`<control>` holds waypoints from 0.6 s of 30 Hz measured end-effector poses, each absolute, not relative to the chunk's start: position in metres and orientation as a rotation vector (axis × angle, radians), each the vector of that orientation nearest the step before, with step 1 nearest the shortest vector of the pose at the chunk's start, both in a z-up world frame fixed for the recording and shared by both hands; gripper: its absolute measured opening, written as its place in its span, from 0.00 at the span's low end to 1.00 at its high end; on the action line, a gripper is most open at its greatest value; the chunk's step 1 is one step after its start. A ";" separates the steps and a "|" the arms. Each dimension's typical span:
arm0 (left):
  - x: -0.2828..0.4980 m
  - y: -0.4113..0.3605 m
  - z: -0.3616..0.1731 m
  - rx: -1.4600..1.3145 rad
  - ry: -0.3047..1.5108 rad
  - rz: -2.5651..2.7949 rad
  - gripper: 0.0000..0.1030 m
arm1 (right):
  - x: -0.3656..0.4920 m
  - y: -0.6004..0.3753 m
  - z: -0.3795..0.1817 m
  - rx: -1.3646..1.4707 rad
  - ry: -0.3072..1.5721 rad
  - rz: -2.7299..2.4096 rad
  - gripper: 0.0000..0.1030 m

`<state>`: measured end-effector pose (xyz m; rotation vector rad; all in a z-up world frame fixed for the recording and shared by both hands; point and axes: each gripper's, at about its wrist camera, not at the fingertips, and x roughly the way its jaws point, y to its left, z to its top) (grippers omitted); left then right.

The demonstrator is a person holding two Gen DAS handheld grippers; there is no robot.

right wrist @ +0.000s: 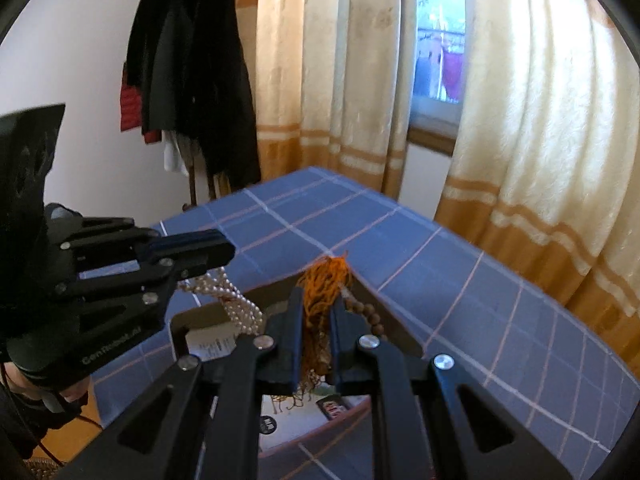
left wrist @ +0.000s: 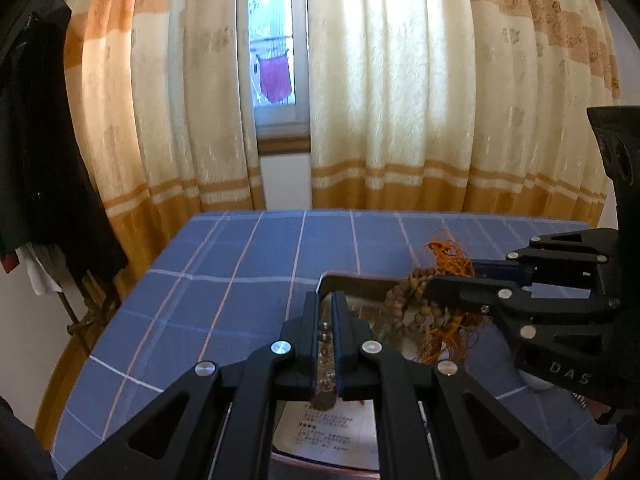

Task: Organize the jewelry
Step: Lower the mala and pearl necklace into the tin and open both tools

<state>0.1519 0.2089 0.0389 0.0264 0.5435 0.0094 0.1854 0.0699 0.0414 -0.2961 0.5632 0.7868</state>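
My left gripper (left wrist: 326, 300) is shut on a strand of pearl beads (left wrist: 325, 354) that runs between its fingers. In the right wrist view the pearl necklace (right wrist: 236, 304) hangs in loops from the left gripper (right wrist: 228, 250) over an open box (right wrist: 180, 320). My right gripper (right wrist: 318, 296) is shut on a string of brown wooden beads (right wrist: 368, 312) with an orange tassel (right wrist: 324, 280). In the left wrist view the right gripper (left wrist: 430, 284) comes in from the right, with the wooden beads (left wrist: 404, 300) and tassel (left wrist: 448, 256) dangling over the box (left wrist: 360, 278).
The box holds printed papers (left wrist: 324, 428) and stands on a table with a blue checked cloth (left wrist: 240, 280). Cream and orange curtains (left wrist: 400, 120) hang behind the table. Dark coats (right wrist: 200, 60) hang on a rack to the left. A hand (right wrist: 24, 380) holds the left gripper's handle.
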 end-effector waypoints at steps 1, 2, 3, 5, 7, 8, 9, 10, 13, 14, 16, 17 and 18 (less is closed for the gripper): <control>0.154 0.210 0.034 0.025 0.555 0.009 0.05 | 0.188 0.071 0.035 -0.298 0.579 0.787 0.13; 0.155 0.211 0.029 0.023 0.563 0.009 0.05 | 0.190 0.072 0.029 -0.302 0.592 0.785 0.13; 0.156 0.211 0.027 0.023 0.568 0.010 0.05 | 0.191 0.075 0.025 -0.305 0.602 0.785 0.13; 0.158 0.211 0.021 0.022 0.579 0.011 0.05 | 0.192 0.077 0.017 -0.310 0.620 0.784 0.13; 0.159 0.211 0.015 0.018 0.594 0.003 0.05 | 0.192 0.080 0.012 -0.311 0.633 0.788 0.13; 0.160 0.210 0.012 0.018 0.603 0.000 0.05 | 0.192 0.083 0.009 -0.314 0.640 0.789 0.13; 0.161 0.209 0.010 0.016 0.608 -0.003 0.05 | 0.191 0.084 0.008 -0.317 0.644 0.789 0.13; 0.162 0.208 0.008 0.017 0.615 -0.005 0.05 | 0.191 0.085 0.006 -0.321 0.647 0.788 0.13; 0.163 0.210 0.002 0.009 0.629 -0.005 0.05 | 0.191 0.087 0.001 -0.324 0.662 0.793 0.13; 0.164 0.211 0.000 0.002 0.638 -0.010 0.05 | 0.190 0.088 -0.001 -0.325 0.666 0.794 0.13; 0.164 0.210 -0.001 -0.001 0.653 -0.018 0.06 | 0.191 0.090 -0.005 -0.323 0.678 0.799 0.15; 0.164 0.211 -0.002 -0.005 0.659 -0.016 0.06 | 0.193 0.089 -0.006 -0.310 0.683 0.803 0.15; 0.165 0.212 -0.001 -0.009 0.662 -0.018 0.06 | 0.194 0.090 -0.008 -0.306 0.687 0.804 0.16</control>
